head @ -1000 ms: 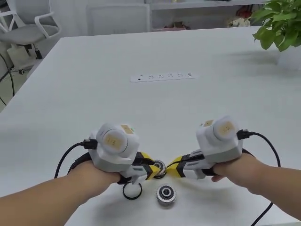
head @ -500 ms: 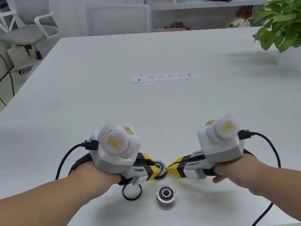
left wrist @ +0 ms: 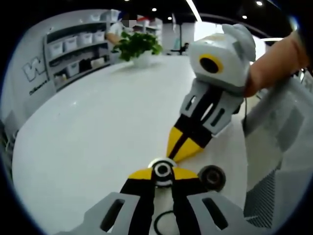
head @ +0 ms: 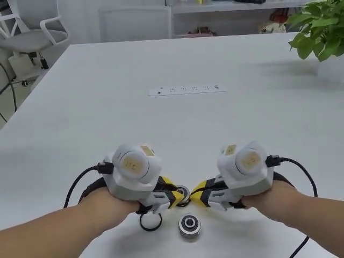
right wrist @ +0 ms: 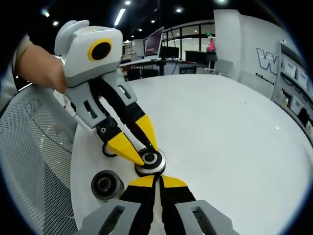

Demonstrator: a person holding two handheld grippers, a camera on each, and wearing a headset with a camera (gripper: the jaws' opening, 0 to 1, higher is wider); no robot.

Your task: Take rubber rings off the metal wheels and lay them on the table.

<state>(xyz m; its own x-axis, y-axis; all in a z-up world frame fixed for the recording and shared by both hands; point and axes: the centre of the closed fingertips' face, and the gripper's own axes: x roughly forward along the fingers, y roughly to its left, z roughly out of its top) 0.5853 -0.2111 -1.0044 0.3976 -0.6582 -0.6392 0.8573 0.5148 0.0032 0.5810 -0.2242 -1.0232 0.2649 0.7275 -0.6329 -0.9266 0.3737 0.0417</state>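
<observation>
The left claw (head: 172, 197) is clenched on a small silver metal wheel (right wrist: 151, 158) near the front edge of the white desk (head: 177, 123). The right claw (right wrist: 156, 182) has its yellow-tipped jaws pressed together, tips touching that wheel's rim. A second metal wheel (head: 189, 224) lies on the desk nearer the person, just beside a loose black rubber ring (head: 151, 221)

Small round metal wheel (left wrist: 162, 170), dark middle, pinched between jaws of left gripper (left wrist: 163, 174). Second wheel (head: 189, 224) lying flat just beside jaw tips. Thin black rubber ring (head: 151, 221) lying flat under left jaws.
</observation>
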